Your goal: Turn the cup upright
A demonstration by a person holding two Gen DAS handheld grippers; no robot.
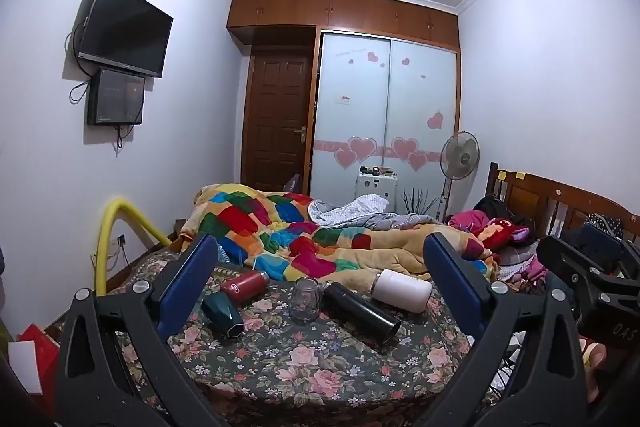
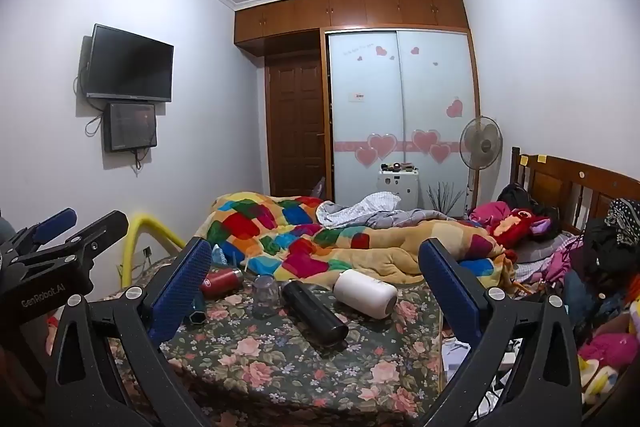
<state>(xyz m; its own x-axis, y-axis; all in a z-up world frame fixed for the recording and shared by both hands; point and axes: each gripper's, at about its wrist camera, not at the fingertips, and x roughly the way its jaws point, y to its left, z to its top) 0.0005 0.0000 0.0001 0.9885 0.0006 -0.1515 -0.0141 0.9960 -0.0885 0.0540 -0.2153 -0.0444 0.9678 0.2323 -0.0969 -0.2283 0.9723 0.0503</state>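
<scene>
Several cups rest on the floral bed sheet (image 1: 304, 359). A clear glass cup (image 1: 306, 301) stands upside down; it also shows in the right wrist view (image 2: 265, 295). On their sides lie a black cup (image 1: 362, 311) (image 2: 315, 313), a white cup (image 1: 402, 290) (image 2: 365, 293), a red cup (image 1: 245, 285) (image 2: 222, 282) and a dark green cup (image 1: 222, 315) (image 2: 198, 315). My left gripper (image 1: 316, 291) is open and empty, held back from the cups. My right gripper (image 2: 314, 289) is open and empty, also short of them.
A patchwork quilt (image 1: 280, 231) is heaped behind the cups. Clothes and a red plush toy (image 1: 500, 231) lie at the wooden headboard (image 1: 560, 199) on the right. A yellow rail (image 1: 108, 227) stands at the bed's left. A fan (image 1: 460, 155) stands by the wardrobe.
</scene>
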